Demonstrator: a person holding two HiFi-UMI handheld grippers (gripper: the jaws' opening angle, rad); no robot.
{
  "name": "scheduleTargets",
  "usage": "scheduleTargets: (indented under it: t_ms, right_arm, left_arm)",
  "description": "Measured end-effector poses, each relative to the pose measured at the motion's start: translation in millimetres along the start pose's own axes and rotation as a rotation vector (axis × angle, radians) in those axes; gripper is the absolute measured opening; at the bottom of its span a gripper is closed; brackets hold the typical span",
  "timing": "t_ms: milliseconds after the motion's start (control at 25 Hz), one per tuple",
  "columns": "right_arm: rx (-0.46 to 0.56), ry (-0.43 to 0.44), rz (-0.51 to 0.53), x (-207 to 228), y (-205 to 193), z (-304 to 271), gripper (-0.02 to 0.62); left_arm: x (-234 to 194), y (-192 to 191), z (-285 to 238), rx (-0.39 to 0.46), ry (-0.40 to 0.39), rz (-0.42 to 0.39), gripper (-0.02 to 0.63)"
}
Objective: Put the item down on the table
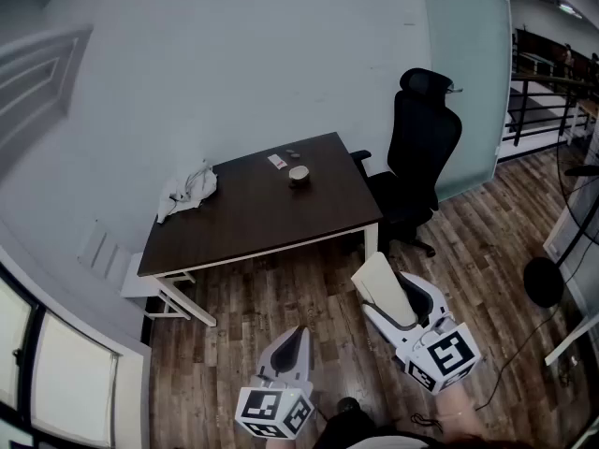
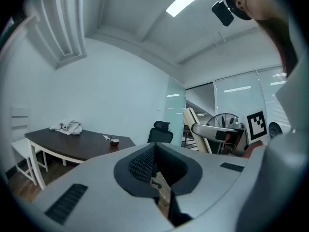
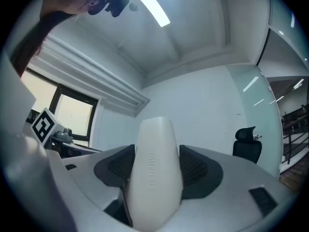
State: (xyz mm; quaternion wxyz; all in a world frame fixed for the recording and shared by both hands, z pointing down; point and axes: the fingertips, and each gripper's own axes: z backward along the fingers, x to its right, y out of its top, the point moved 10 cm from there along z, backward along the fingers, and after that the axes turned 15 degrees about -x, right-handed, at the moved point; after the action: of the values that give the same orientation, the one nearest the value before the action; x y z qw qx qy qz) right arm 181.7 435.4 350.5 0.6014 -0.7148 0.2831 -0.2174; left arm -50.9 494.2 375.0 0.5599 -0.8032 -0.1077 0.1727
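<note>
Two hand-held grippers lead the scene as a person stands on a wood-plank floor (image 1: 281,293), well apart from the dark table (image 1: 271,223) where the load is due. Nearest the camera, the left gripper (image 1: 294,340) points level, its jaws drawn together with nothing between them. Just to its right, the right gripper (image 1: 398,302) is clamped on the white item (image 1: 382,283), a smooth, rounded oblong with faint raised lettering. The right gripper view shows the ribbed pads pressing on both its flanks, spread wide to take its breadth, with the item jutting forward out of the grip.

Across the floor the table stands with its white legs toward the person. A crumpled pale cloth (image 1: 187,190) lies at its left end. A small round cup (image 1: 299,175) and a couple of small flat things (image 1: 277,161) sit near the far edge, and the near and middle stretch of the top is bare. A black office chair (image 1: 421,148) stands at the table's right end, before a frosted glass panel (image 1: 468,82).

The task appears to be at its carrying stage: the item is held in the air, not yet over the tabletop. The next move likely calls for closing the gap to the table and lowering the item onto the bare stretch, clear of cloth and cup. Only then should the jaws part.
</note>
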Motion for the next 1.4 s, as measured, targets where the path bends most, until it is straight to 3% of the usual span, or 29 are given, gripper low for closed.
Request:
scheduleTargets:
  t_ms: [200,480,760,1400]
  right_arm:
    - [0.006,0.000,0.003,-3,-6,38,0.295]
    - [0.038,0.011,-0.042,6,-14,46,0.296]
    - [0.032,-0.014,-0.031,16,-11,7,0.296]
    - [0.022,-0.053,-0.018,38,13,-94,0.295]
  left_arm:
    - [36,-10,19,0.000,0.001,0.004,0.018]
    - [45,-11,18,0.009,-0.007,-0.010,0.018]
    - [17,2,-4,0.003,-0.004,0.002,0.018]
    - [-59,39,-71,0.024,-0.081,-0.034,0.018]
